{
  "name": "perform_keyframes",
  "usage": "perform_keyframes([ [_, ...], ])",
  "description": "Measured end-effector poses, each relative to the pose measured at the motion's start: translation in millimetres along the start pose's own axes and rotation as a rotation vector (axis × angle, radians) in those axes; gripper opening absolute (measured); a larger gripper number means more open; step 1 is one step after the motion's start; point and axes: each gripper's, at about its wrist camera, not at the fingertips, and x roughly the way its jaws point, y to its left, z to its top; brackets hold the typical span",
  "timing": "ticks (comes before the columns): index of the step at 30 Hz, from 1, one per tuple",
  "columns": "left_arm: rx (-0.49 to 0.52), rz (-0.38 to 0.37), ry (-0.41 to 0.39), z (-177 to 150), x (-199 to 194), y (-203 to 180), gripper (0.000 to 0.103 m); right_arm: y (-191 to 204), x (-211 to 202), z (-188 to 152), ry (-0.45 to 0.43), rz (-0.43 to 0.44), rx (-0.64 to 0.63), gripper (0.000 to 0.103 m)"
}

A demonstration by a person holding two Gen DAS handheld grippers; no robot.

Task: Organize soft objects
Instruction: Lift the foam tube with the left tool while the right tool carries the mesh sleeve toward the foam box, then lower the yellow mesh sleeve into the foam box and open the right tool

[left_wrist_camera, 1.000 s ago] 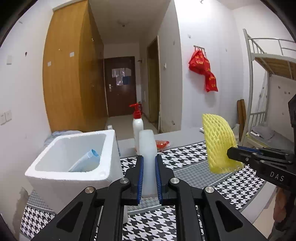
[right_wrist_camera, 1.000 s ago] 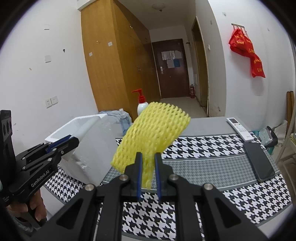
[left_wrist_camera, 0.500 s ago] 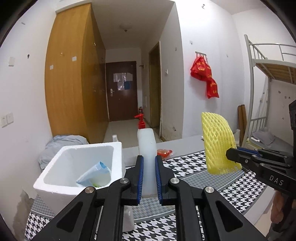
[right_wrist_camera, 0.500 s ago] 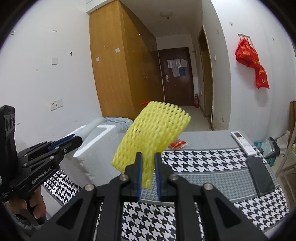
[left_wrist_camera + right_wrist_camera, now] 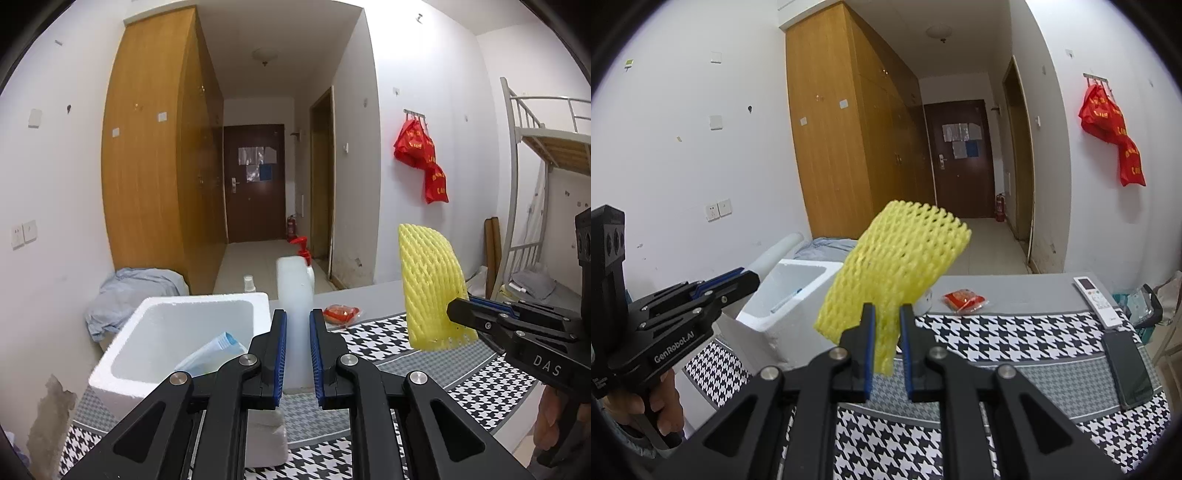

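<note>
My left gripper (image 5: 297,332) is shut on a translucent white foam block (image 5: 293,295) and holds it upright above the table, just right of the white styrofoam box (image 5: 122,373). A light blue soft packet (image 5: 210,356) lies inside the box. My right gripper (image 5: 886,325) is shut on a yellow foam net sleeve (image 5: 897,262), held in the air right of the box (image 5: 783,295). The sleeve also shows in the left wrist view (image 5: 430,288), and the left gripper shows in the right wrist view (image 5: 738,278).
The table has a houndstooth cloth (image 5: 1015,339). On it lie a red snack packet (image 5: 964,298), a white remote (image 5: 1097,301) and a dark phone (image 5: 1126,369). A red-pump bottle (image 5: 306,258) stands behind the foam block. A bunk bed (image 5: 535,166) is at right.
Both grippers have risen with their objects still held. The box and table now sit lower in both views, and the left gripper has come nearer over the box's right side.
</note>
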Motion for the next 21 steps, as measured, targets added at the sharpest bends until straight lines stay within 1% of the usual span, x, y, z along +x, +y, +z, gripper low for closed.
perform_keyframes([
  [6,-0.002,0.006,-0.015,4.0,-0.3,14.5,0.013,11.5,5.9,5.7,-0.005,-0.005,-0.010,0.016],
  [10,-0.009,0.015,-0.021,5.2,-3.0,24.6,0.013,19.6,10.8,9.1,-0.005,0.021,-0.004,0.016],
  [14,-0.002,0.026,-0.027,6.6,-6.3,32.2,0.014,25.3,13.9,11.1,-0.007,0.020,-0.010,0.016],
  [21,-0.019,0.043,-0.033,6.7,-12.1,51.6,0.014,39.9,19.5,15.6,-0.006,0.030,-0.025,0.016],
])
